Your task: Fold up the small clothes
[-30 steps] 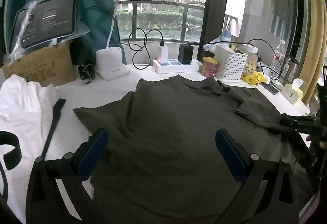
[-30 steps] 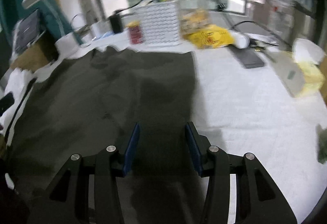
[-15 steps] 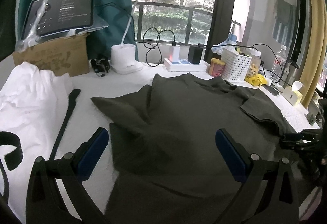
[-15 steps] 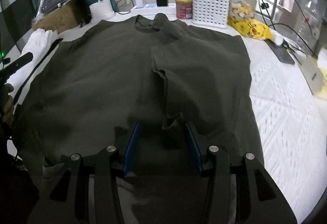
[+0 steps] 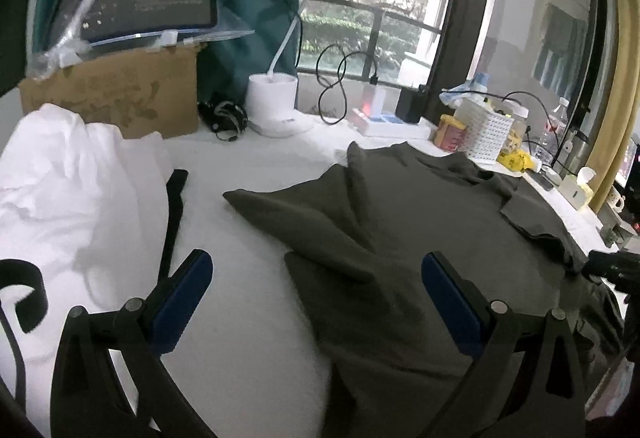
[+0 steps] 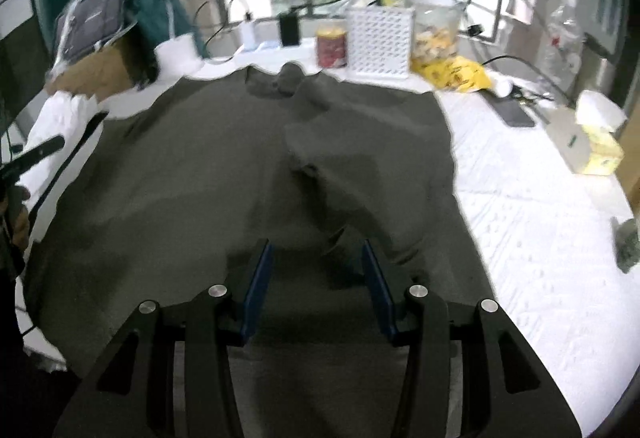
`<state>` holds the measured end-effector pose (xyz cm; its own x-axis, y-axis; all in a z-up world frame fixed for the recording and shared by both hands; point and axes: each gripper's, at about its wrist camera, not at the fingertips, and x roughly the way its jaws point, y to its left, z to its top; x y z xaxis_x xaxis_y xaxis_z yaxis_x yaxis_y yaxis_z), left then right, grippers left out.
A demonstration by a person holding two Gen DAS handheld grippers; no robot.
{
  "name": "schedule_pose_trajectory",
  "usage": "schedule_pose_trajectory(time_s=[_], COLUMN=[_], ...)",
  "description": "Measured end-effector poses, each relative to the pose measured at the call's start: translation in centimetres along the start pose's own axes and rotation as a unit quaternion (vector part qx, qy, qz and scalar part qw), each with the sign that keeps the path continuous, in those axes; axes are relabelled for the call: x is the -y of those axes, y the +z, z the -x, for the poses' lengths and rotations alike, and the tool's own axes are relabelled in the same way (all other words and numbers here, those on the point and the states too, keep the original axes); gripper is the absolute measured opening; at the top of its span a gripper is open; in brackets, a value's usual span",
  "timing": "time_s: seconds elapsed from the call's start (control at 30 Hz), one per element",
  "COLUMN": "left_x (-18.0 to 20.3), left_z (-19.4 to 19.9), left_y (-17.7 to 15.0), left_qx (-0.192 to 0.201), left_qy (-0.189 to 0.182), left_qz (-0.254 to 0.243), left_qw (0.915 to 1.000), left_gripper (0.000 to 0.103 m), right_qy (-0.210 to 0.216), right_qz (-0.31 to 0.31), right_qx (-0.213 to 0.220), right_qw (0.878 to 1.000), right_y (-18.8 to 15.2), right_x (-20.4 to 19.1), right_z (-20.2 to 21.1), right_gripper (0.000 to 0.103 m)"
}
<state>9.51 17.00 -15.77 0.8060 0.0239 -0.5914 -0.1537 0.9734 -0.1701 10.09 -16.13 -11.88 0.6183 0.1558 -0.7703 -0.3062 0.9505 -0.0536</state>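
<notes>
Our left tongs hang released, wide apart, above the near left edge of the dark olive T-shirt, gripping nothing. Our right tongs stand parted too, a raised wrinkle of the shirt between the jaws; we cannot tell whether they touch it. The shirt lies spread across the middle of the white bench, right sleeve already folded inward. We judge the left sleeve fold comes next, calling for a pinch at that pointed sleeve. Only the left view shows the white garment fully, at left; only the right view shows the tissue box, at right.
</notes>
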Motion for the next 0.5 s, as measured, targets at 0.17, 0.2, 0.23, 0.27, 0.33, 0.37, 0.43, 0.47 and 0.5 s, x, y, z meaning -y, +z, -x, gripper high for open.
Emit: schedule_pose_trajectory(time_s=[0.17, 0.2, 0.23, 0.27, 0.33, 0.37, 0.43, 0.47, 0.5], left_x=[-1.0, -1.2, -1.5, -1.7, -2.0, -2.3, -2.7, -2.8, -2.7], left_z=[-2.8, -3.5, -4.3, -5.0, -6.6, -7.3, -8.3, -8.7, -9.0], left_y=[1.1, 1.4, 1.7, 2.0, 2.6, 2.8, 3.4, 3.6, 3.8], left_qx=[-0.022, -0.030, -0.038, -0.045, -0.058, -0.068, -0.078, -0.081, -0.083], left_qy=[-0.019, -0.023, -0.024, -0.026, -0.019, -0.013, -0.018, -0.014, -0.007], left_qz=[-0.022, -0.022, -0.021, -0.021, -0.025, -0.025, -0.019, -0.018, -0.022], left_qw=[0.9993, 0.9991, 0.9988, 0.9984, 0.9978, 0.9973, 0.9966, 0.9964, 0.9962], left_gripper=[0.096, 0.091, 0.089, 0.086, 0.086, 0.086, 0.086, 0.086, 0.086], right_qy=[-0.015, -0.016, -0.018, -0.019, -0.020, -0.021, -0.025, -0.027, -0.028], right_qz=[-0.016, -0.018, -0.020, -0.021, -0.026, -0.030, -0.036, -0.040, -0.043], right_qx=[0.011, 0.011, 0.011, 0.011, 0.011, 0.012, 0.014, 0.014, 0.014], right_qw=[1.000, 1.000, 1.000, 1.000, 0.999, 0.999, 0.999, 0.999, 0.999], right_y=[0.4, 0.4, 0.4, 0.4, 0.3, 0.3, 0.2, 0.1, 0.0], right_x=[0.8, 0.9, 1.0, 1.1, 1.4, 1.7, 2.2, 2.5, 2.8], right_z=[0.1, 0.0, 0.0, -0.1, -0.1, -0.1, -0.1, -0.1, 0.0], right_gripper=[0.049, 0.049, 0.049, 0.049, 0.049, 0.049, 0.049, 0.049, 0.049])
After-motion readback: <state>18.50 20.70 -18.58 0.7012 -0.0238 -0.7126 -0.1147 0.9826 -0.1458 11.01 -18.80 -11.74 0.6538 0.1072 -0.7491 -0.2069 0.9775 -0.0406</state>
